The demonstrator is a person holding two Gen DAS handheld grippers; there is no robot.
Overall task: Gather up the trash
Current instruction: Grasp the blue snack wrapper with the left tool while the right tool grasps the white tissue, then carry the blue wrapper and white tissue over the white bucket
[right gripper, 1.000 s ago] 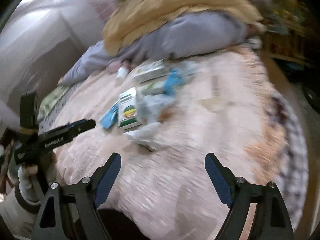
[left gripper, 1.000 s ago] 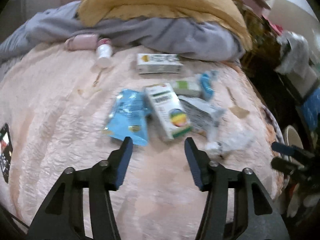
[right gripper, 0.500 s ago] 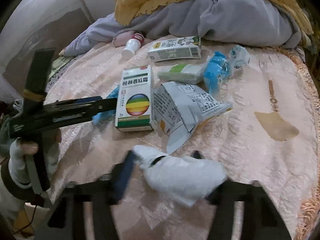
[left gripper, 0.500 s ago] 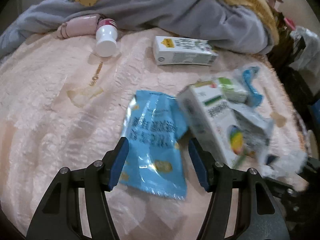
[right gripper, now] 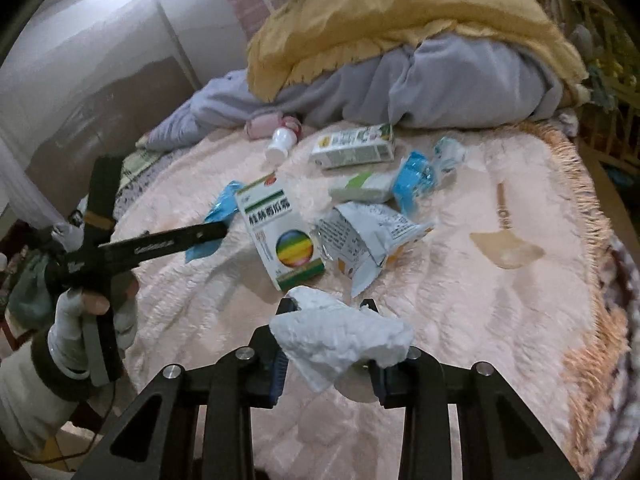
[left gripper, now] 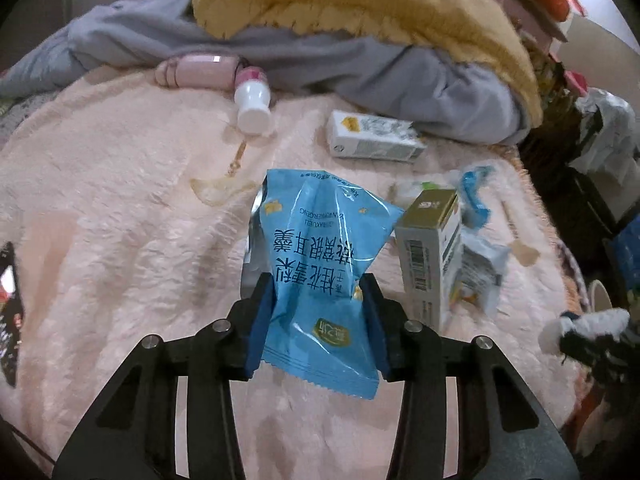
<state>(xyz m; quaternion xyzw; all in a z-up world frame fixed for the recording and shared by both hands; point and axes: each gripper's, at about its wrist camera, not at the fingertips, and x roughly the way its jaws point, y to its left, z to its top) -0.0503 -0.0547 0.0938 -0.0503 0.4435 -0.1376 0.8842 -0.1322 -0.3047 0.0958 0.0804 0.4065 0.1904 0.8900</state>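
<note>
Blue foil snack packet (left gripper: 320, 264) sits between the 2 fingers of the left tool (left gripper: 318, 320); the jaws are closing on it, both pads pressing its sides, and the packet stands lifted off the pink bed cover (left gripper: 120, 200). White crumpled tissue (right gripper: 340, 336) sits between the fingers of the right tool (right gripper: 328, 344); these jaws are closing too, and the pads pinch the wad above the cover.

Remaining items on the bed:
- 1 medicine box with a rainbow circle (right gripper: 284, 232), tipped against the blue packet.
- 1 torn white pouch (right gripper: 368, 236), touching that box on its right.
- 1 white carton (right gripper: 354, 146) near the grey blanket (right gripper: 440, 84).
- 1 small white bottle (left gripper: 253, 110) lying on its side beside a pink object (left gripper: 196, 70).
- 1 blue wrapper (right gripper: 414, 178) next to a green-white pack (right gripper: 362, 186).

A gloved hand (right gripper: 86, 320) holds the left tool's handle.
</note>
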